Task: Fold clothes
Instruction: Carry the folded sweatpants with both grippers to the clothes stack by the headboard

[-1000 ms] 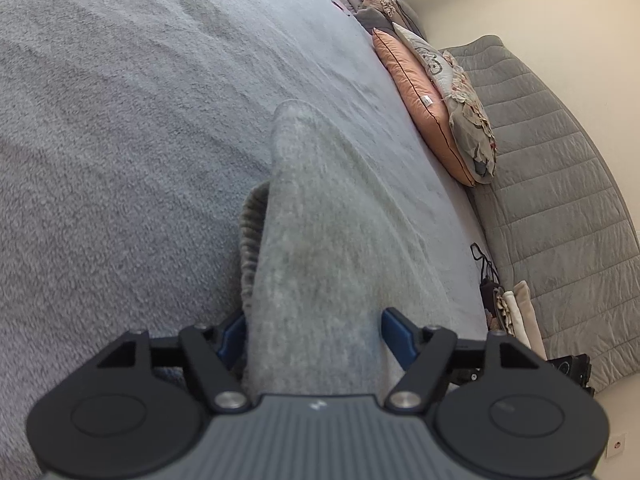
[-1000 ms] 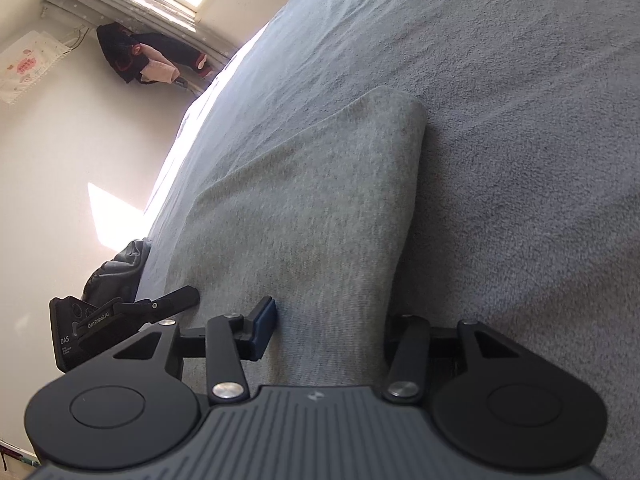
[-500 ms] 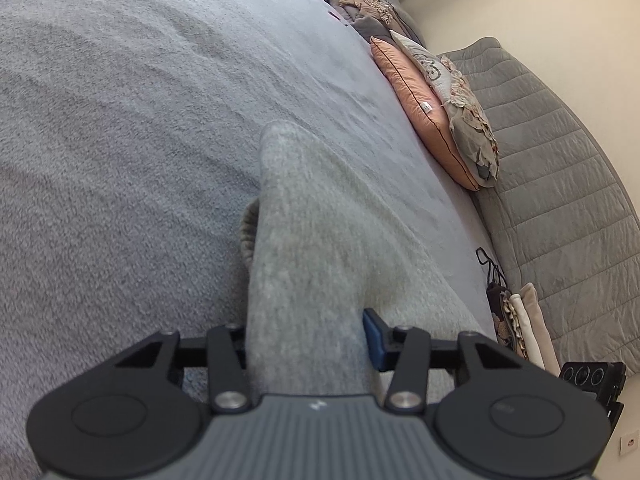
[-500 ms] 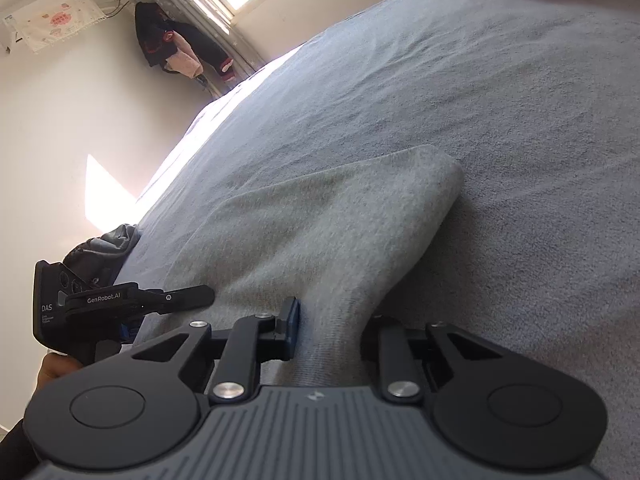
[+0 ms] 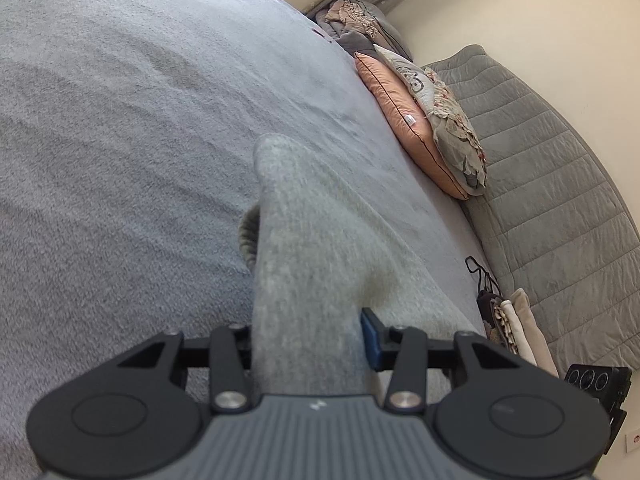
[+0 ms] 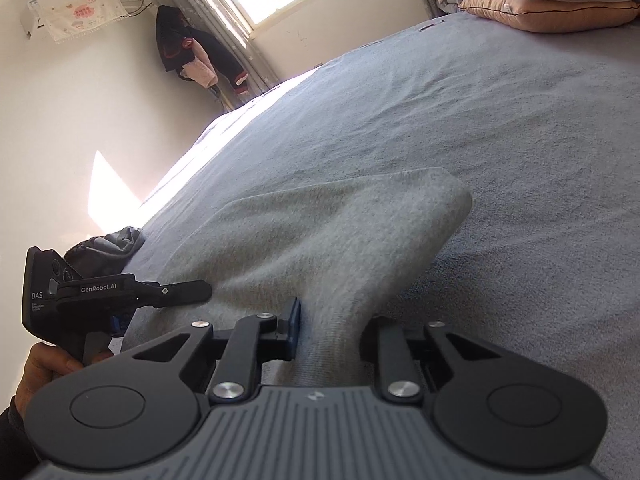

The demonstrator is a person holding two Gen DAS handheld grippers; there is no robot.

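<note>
A grey knit garment (image 5: 312,240) lies folded on the grey bed cover (image 5: 120,120), and its near edge is lifted off the bed. My left gripper (image 5: 308,336) is shut on one bunched part of that edge. The blue pad (image 5: 370,340) presses the cloth on the right, while the other pad is hidden behind it. In the right wrist view the same garment (image 6: 320,240) rises into my right gripper (image 6: 332,328), shut on a narrow gather of cloth. The left gripper (image 6: 192,294) shows at the garment's left side, held by a hand (image 6: 44,368).
Pink and patterned pillows (image 5: 420,128) lean on a grey quilted headboard (image 5: 540,200). A stack of folded clothes (image 5: 516,324) sits at the bed's right edge. A dark heap of cloth (image 6: 108,244) lies at the left edge. Clothes (image 6: 196,56) hang near the window.
Both grippers' jaws closed from wide apart onto the garment's near edge. Both hands then rose, lifting that edge off the bed. The right wrist view rolled, bringing the window in.
</note>
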